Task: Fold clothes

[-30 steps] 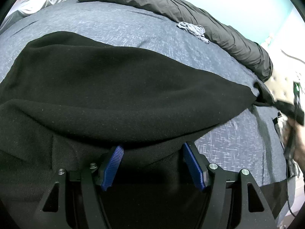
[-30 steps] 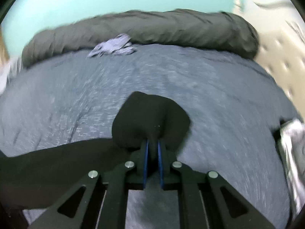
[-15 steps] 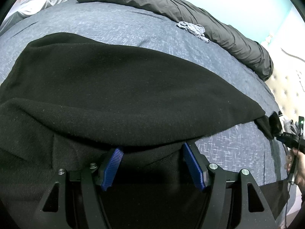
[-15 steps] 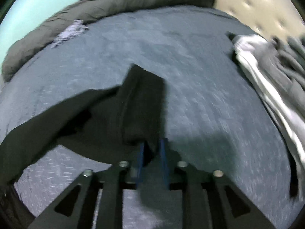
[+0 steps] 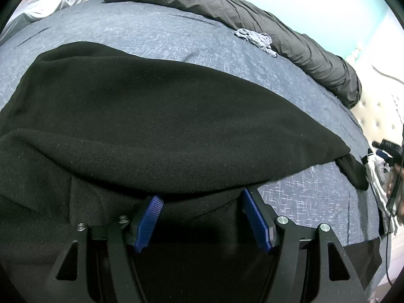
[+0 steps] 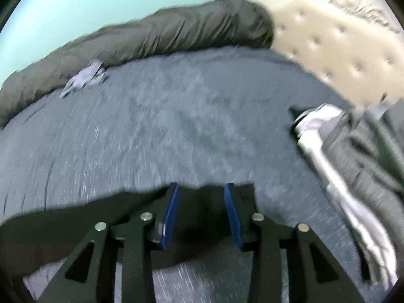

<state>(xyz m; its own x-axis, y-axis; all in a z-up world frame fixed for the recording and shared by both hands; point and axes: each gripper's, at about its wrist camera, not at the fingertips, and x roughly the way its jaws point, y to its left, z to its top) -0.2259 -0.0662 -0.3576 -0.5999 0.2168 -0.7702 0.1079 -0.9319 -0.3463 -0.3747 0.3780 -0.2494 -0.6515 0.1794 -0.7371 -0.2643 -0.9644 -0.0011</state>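
Released black garment (image 5: 164, 116), end half-hidden.

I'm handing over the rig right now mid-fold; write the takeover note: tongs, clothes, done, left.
Left tongs: open, poised at the near fold of the black fleece garment; nothing gripped.
Right tongs: jaws have just been opening; the garment's black end lies loose between them, released.
Garment lies spread across the blue bedspread, its near part doubled over.
Grey and white clothes are piled at the right of the bed, a small grey item by the rolled dark duvet.
Left: finish folding the black garment, then the others.
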